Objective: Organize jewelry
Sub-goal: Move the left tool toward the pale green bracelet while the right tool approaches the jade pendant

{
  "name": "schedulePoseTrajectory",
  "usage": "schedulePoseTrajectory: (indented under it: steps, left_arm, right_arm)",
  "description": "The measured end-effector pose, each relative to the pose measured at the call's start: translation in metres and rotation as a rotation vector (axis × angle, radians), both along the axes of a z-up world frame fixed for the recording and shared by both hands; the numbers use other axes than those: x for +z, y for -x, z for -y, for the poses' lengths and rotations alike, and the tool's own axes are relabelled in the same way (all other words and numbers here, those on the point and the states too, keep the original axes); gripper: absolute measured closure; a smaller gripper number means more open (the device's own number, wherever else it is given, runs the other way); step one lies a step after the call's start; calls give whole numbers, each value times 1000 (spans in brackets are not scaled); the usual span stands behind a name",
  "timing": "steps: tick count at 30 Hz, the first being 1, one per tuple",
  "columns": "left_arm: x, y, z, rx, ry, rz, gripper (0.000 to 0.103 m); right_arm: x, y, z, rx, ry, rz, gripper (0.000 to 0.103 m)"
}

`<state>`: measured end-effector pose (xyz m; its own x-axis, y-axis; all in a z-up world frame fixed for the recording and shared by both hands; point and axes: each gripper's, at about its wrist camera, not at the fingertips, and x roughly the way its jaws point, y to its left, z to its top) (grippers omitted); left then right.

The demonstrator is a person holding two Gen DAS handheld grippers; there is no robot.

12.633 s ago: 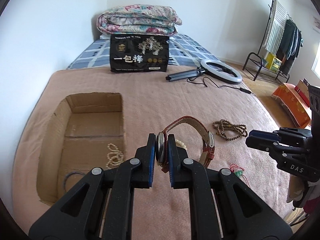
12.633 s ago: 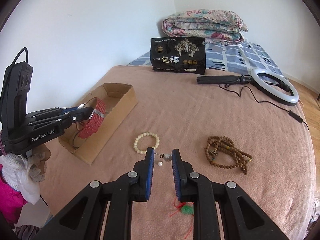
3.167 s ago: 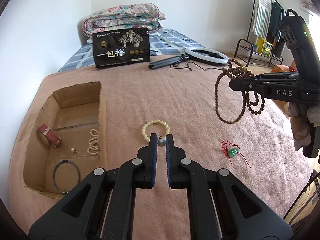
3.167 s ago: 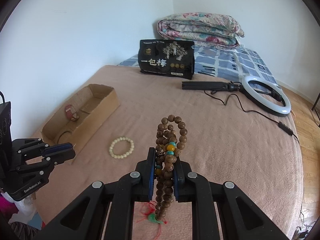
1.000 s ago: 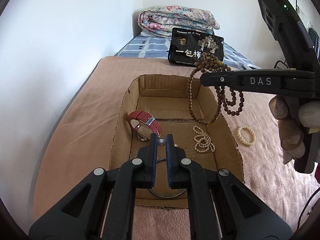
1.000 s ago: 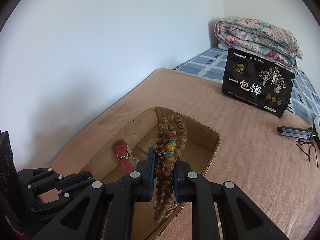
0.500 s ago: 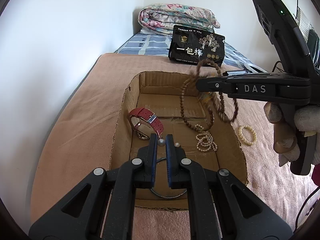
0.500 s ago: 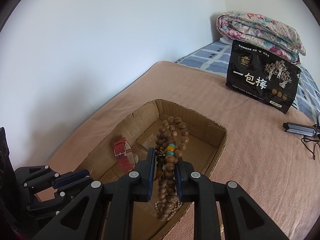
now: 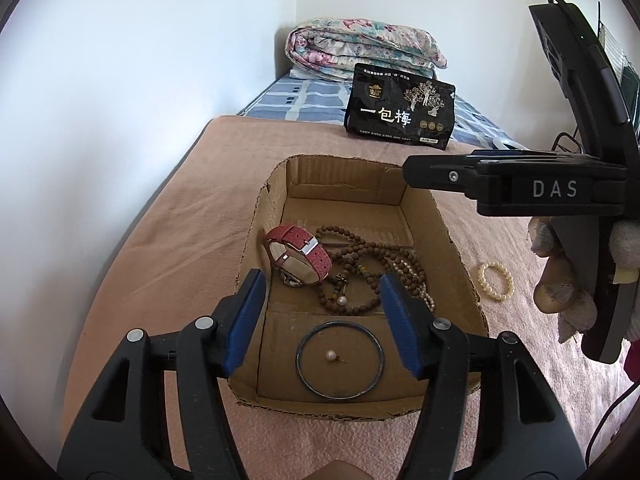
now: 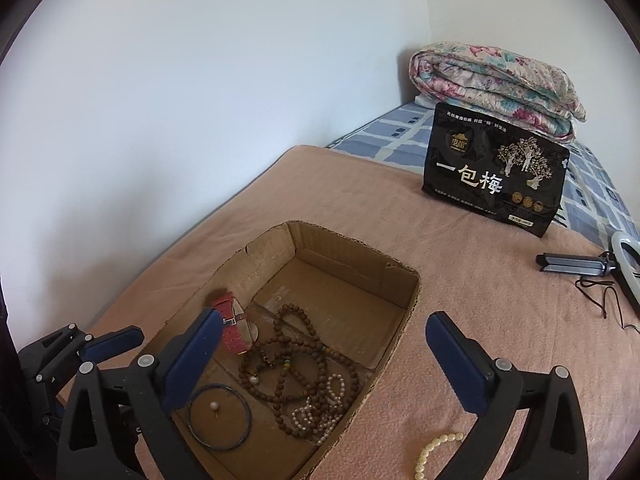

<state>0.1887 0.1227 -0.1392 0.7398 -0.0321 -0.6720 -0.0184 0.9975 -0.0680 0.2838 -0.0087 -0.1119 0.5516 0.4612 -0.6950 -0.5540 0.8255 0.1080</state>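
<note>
Both jaws of the left hand-held gripper (image 9: pixel 322 292) stand apart over the near end of a cardboard box (image 9: pixel 256 216) on the bed (image 9: pixel 180 216), having just been opening, with nothing pressed between the blue pads. Right under it, on the box floor, a pearl earring (image 9: pixel 331 356) lies inside a dark bangle (image 9: pixel 340 360). Farther in, a red-strapped watch (image 9: pixel 298 254) rests near the left wall, and just right of it a long string of brown wooden beads (image 9: pixel 360 264) lies in loose loops, touching the watch strap and spreading over a white pearl strand (image 9: pixel 416 280) by the right wall. A second small pearl (image 9: pixel 342 301) sits among the brown loops. The right hand-held gripper (image 10: pixel 324 354) is spread wide, its jaws also just having opened, and holds nothing; in its own view the brown beads (image 10: pixel 296 364) lie in the box (image 10: pixel 404 320) below the gap between its fingers. From the left view this gripper (image 9: pixel 416 170) hangs over the far right corner of the box, held by a gloved hand (image 9: pixel 568 272). Outside the box, just beside its right wall, a cream bead bracelet (image 9: pixel 496 281) lies on the pink blanket. At the far end of the bed a black snack bag (image 9: pixel 400 106) stands upright in front of a folded floral quilt (image 9: pixel 360 48).
</note>
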Motion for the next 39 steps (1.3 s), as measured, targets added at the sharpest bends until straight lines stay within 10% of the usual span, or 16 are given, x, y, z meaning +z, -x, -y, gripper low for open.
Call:
schedulePoseTrajectory:
  steps: [39]
  left_arm:
    - [52,46,55,-62,-41,82,42]
  right_arm:
    - [40,65,101,-132,15,68,0]
